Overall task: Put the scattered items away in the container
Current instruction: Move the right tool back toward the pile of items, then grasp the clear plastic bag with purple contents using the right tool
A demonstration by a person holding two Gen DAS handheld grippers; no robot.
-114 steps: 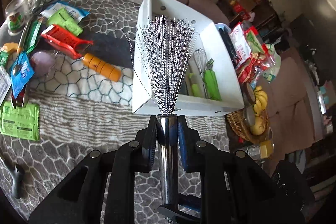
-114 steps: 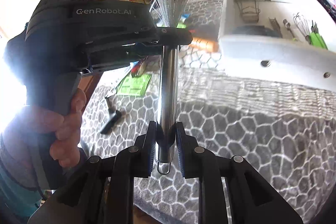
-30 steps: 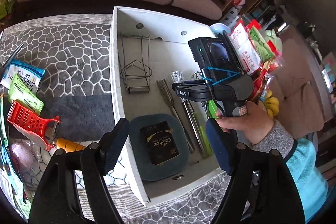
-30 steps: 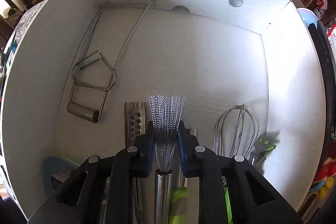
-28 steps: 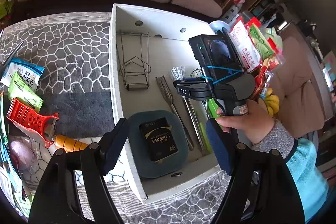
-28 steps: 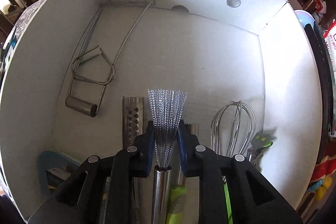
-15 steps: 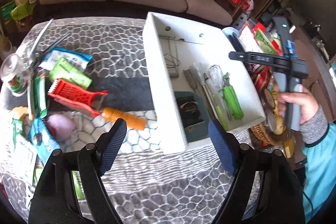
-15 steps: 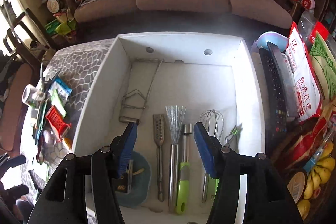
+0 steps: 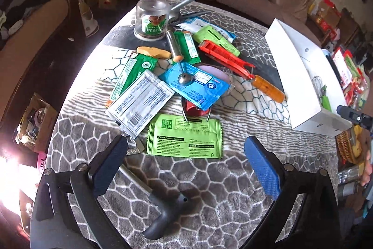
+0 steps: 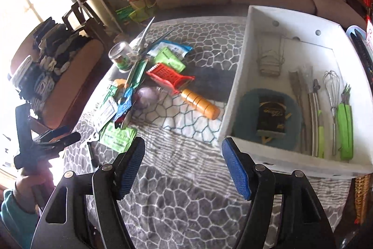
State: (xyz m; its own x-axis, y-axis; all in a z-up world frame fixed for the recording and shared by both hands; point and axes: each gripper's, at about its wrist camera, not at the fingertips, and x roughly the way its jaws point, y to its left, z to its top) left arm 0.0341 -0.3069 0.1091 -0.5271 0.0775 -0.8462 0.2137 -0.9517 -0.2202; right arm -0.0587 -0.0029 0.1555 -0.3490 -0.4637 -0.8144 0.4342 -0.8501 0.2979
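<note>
The white container (image 10: 235, 95) sits on the grey honeycomb-patterned tablecloth (image 9: 209, 190), and everything else is placed from it; inside it lie a teal dish (image 10: 247, 123) with a dark packet on it, a wire whisk (image 10: 332, 85), green-handled utensils (image 10: 345, 127) and a bent wire rack (image 10: 270, 62); just beside its outer wall lies the orange-handled red grater (image 9: 235, 64), and farther out the scattered pile: a blue sachet (image 9: 198, 83), a lime-green sachet (image 9: 185, 139), a white sachet (image 9: 142, 102), a clear lidded jar (image 9: 152, 20) and a metal scoop (image 9: 184, 78); the left gripper (image 9: 184, 167) hangs over the cloth on the pile's side, its jaws opening wide with nothing between them, a dark-handled tool (image 9: 163, 214) lying below; the right gripper (image 10: 183, 169) hovers by the container's near corner, jaws opening, empty.
</note>
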